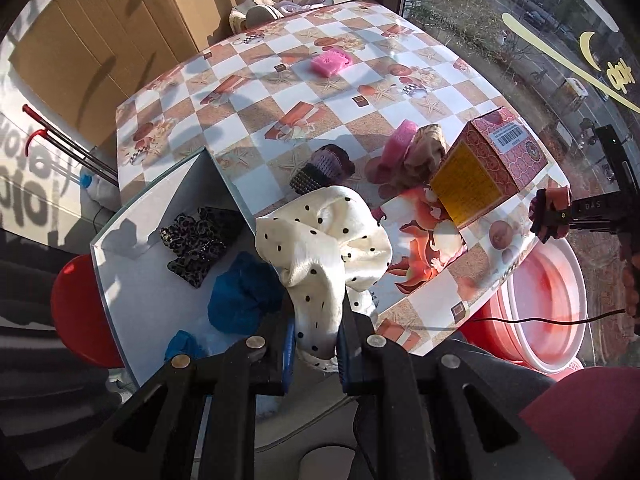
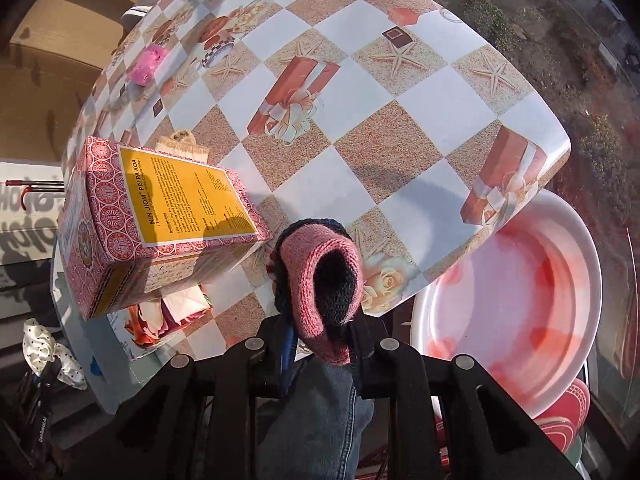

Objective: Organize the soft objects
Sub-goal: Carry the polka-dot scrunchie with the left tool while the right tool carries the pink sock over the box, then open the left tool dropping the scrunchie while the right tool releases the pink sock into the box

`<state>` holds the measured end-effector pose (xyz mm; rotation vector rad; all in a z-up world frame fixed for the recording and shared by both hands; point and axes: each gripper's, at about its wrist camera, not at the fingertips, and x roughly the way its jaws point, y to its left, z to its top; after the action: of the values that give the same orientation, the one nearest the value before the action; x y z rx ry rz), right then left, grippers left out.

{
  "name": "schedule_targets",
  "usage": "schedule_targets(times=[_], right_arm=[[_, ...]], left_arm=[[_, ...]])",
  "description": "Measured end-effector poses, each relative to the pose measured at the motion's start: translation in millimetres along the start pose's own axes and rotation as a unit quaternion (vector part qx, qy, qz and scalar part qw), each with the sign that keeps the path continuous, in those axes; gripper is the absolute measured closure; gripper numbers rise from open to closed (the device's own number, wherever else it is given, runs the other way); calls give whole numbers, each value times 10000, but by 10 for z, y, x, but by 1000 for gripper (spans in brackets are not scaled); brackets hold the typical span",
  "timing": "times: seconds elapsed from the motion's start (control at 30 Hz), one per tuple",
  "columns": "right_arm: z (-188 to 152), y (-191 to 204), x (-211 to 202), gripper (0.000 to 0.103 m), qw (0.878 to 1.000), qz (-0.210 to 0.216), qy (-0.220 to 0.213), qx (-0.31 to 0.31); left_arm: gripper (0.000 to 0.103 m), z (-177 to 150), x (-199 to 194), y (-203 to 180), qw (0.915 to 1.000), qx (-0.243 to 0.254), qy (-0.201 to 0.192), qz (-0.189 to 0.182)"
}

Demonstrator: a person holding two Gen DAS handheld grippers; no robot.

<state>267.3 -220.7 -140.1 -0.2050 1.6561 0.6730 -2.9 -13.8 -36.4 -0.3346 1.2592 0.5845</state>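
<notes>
Left claw (image 1: 316, 344) clamped on dotted scrunchie (image 1: 324, 248) over grey box (image 1: 132, 280) at worktop (image 1: 280, 92) edge; right claw (image 2: 320, 344) clamped on knitted piece (image 2: 320, 280), seemingly. Risk: thin pinch slipping, missing box.

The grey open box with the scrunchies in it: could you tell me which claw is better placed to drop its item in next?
Left, probably. The left claw grips the polka-dot scrunchie right beside the grey box, whereas the right claw, holding the pink knitted piece, sits near the table's opposite edge.
</notes>
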Motion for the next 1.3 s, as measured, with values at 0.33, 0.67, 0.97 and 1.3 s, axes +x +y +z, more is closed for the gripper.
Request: schedule_targets(times=[0.33, 0.67, 0.97, 1.3], right_arm=[[-530, 1289, -142, 80, 9782, 214, 331, -2037], [-550, 2949, -97, 80, 9244, 564, 212, -3766], [-853, 3737, 148, 80, 8873, 638, 511, -4540], [-993, 3780, 301, 80, 8783, 474, 786, -4692]], left_arm=[[84, -314, -28, 437, 9966, -809, -84, 111], [84, -821, -119, 1066, 9751, -2164, -78, 472], [85, -1061, -84, 1187, 9609, -2731, 12, 464], [85, -1023, -24, 1179, 9591, -2801, 62, 397]])
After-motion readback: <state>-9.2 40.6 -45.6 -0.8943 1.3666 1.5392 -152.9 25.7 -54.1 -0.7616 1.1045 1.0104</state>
